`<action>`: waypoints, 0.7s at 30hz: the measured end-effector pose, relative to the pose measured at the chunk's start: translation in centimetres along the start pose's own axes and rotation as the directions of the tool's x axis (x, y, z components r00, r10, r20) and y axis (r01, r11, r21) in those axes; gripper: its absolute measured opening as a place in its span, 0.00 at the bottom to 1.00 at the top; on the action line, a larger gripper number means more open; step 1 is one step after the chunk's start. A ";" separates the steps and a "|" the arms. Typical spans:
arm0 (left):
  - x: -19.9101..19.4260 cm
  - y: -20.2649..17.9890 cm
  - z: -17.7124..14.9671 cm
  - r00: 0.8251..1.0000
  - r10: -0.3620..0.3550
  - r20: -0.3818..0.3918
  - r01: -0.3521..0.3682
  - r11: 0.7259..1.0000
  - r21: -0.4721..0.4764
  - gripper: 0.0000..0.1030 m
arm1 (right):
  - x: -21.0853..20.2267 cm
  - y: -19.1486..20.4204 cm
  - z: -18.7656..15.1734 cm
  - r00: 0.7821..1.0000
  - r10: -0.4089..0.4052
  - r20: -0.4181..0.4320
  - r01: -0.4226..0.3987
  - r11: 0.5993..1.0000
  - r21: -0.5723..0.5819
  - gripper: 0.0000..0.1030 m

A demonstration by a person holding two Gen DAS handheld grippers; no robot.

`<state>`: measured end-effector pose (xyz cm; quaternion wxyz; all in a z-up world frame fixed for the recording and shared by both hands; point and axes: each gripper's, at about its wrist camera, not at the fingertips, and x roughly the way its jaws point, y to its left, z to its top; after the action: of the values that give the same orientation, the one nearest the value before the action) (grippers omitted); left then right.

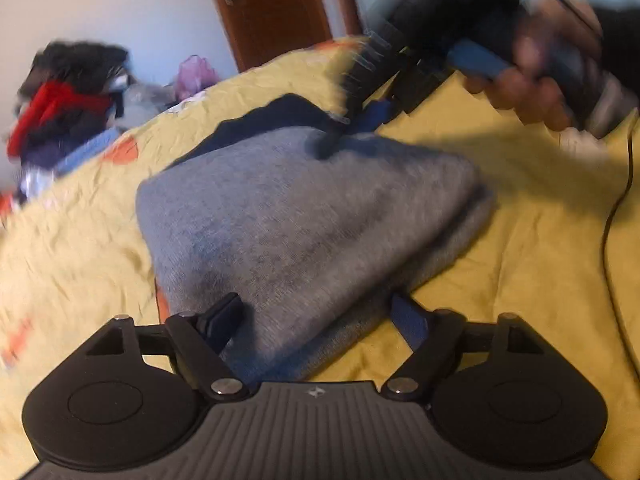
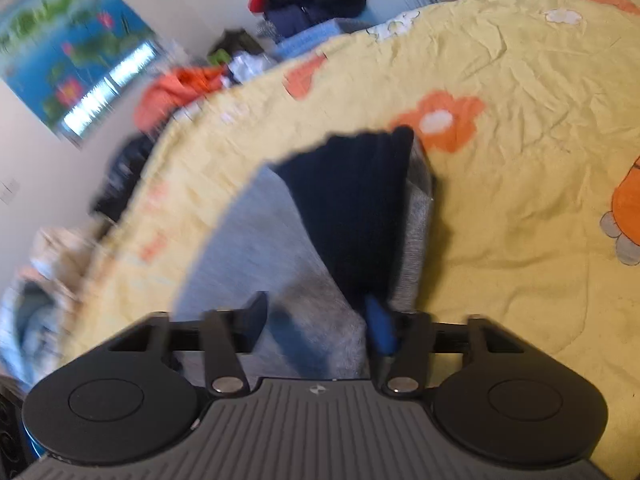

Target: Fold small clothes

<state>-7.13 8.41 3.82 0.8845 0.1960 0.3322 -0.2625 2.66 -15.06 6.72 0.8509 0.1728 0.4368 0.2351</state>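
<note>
Left wrist view: the left gripper (image 1: 320,316) is standing released, its fingers straddling the near edge of the grey garment (image 1: 304,208) lying on the yellow bedspread (image 1: 520,240). Right wrist view: the right gripper (image 2: 320,320) is grasping the garment's far end, beside its dark cuff (image 2: 356,208).

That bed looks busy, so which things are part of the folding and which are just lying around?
Part of the job:
- grey garment with dark navy part, lying folded on the yellow bedspread
- left gripper, jaws apart
- right gripper, at the garment's far end

Just lying about:
- heap of clothes
- pond poster
- wooden door
</note>
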 end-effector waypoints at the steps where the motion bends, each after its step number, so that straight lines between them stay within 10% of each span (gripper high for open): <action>1: -0.3 0.8 -0.2 0.999 -0.030 -0.010 0.030 0.999 -0.035 0.63 | -0.3 0.4 -0.6 1.000 -0.018 -0.004 0.018 0.999 -0.051 0.18; 6: -0.3 1.8 -0.4 1.000 -0.025 -0.017 0.024 0.998 -0.060 0.61 | -2.0 -2.4 -3.4 1.000 0.010 0.003 -0.010 1.000 -0.014 0.14; 9: 0.5 1.4 0.2 1.000 -0.006 -0.025 0.005 0.998 -0.060 0.61 | -3.8 -2.3 -4.2 0.998 -0.020 0.063 0.018 0.999 0.037 0.40; 13: 0.1 0.6 -0.1 1.000 0.004 -0.021 -0.006 0.998 -0.070 0.61 | -6.6 1.7 -5.0 0.977 0.005 0.212 0.012 0.997 -0.078 0.40; 17: 0.1 0.5 0.1 1.000 0.012 -0.027 -0.014 0.997 -0.076 0.62 | -5.1 5.9 -5.3 0.987 0.040 0.153 -0.003 0.972 -0.237 0.60; 21: -0.1 0.3 -0.1 0.999 0.023 -0.024 -0.025 0.996 -0.085 0.62 | -1.1 5.7 -6.6 0.999 -0.038 0.006 0.038 0.966 -0.254 0.59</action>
<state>-7.03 8.76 3.86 0.8913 0.1649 0.3510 -0.2350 -4.81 -10.36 6.60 0.8707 0.0541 0.4059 0.2725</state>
